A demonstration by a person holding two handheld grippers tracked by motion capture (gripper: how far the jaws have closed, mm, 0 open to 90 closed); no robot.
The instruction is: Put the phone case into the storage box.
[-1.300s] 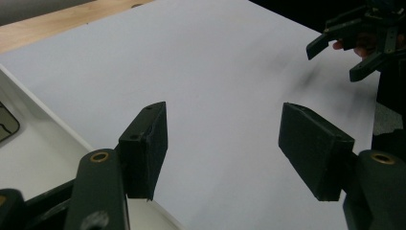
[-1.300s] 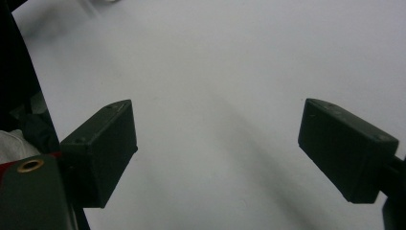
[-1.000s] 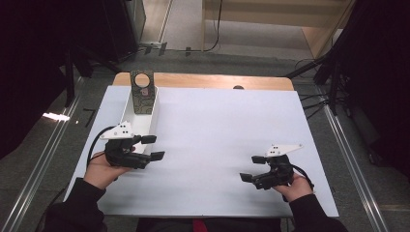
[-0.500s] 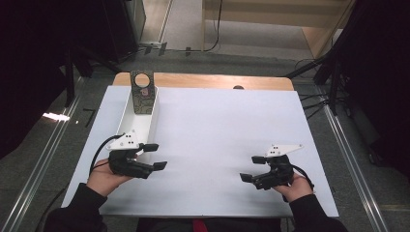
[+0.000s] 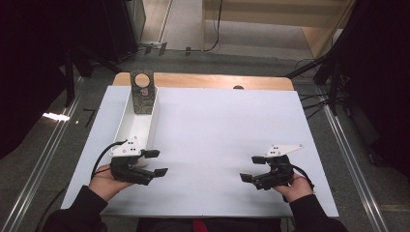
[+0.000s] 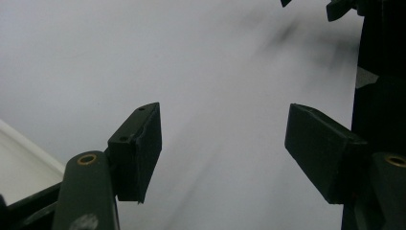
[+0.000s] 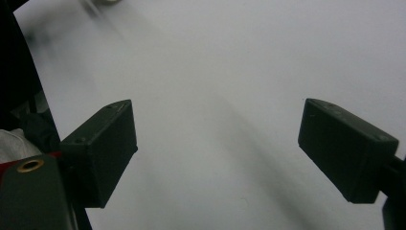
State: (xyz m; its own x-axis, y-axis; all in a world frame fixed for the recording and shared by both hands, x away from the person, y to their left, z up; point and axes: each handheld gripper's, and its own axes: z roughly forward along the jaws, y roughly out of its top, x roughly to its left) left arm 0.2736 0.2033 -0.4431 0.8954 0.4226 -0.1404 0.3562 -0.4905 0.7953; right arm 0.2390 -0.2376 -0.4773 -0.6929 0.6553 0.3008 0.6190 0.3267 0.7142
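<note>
left gripper [image 5: 154, 162]: sits low at the near left of the white table top [image 5: 222, 140], just beside the near end of the white tray [image 5: 126, 129]. Jaws spread wide with nothing between them; in the left gripper view I only see bare white surface between the two black pads [image 6: 139, 148].

right gripper [image 5: 254, 168]: near right of the table, well apart from the tray. Jaws also gaping, nothing held; the right gripper view gives the same blank white between its pads [image 7: 103, 148].

white tray: long narrow bin lying along the left edge of the table top, running away from the person. Looks empty from where I'm standing, can't make out anything inside.

patterned panel [image 5: 143, 93]: dark card-like piece with a round hole near the top, standing up at the far end of the tray. Untouched, no gripper anywhere near it.

what's done: honestly nothing I can point at. Both hands are parked at the near edge, empty.

what's left: pretty much everything, I'd guess. If the tray is the thing being worked on, the left gripper is the one placed to go for it, since it's right next to the tray's near end. No contact yet though.
</note>
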